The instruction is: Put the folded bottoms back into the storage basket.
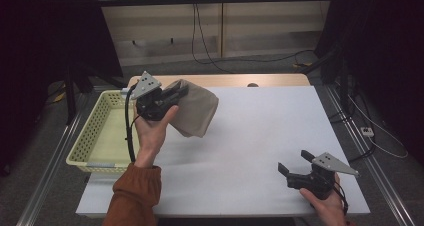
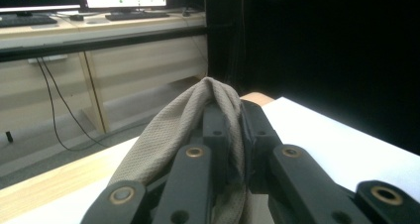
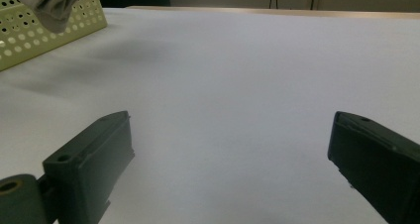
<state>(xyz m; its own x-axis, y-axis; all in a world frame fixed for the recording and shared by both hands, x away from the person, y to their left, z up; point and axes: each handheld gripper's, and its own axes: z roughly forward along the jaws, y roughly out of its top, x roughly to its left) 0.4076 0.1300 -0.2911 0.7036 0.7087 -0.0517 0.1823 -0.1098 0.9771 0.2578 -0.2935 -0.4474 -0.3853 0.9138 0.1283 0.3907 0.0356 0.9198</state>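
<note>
Left gripper (image 1: 175,93): clamped on beige cloth (image 1: 197,111), held above table's (image 1: 250,136) left edge beside yellow basket (image 1: 95,136) | Right gripper (image 1: 295,163): jaws wide apart, holding nothing, low over table's near right corner, well apart from cloth

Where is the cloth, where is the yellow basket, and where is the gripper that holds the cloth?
cloth (image 1: 197,111): high view, middle of its hanging fold.
yellow basket (image 1: 95,117): high view, its left wall.
left gripper (image 1: 172,97): high view, where its jaws pinch the cloth.
</note>
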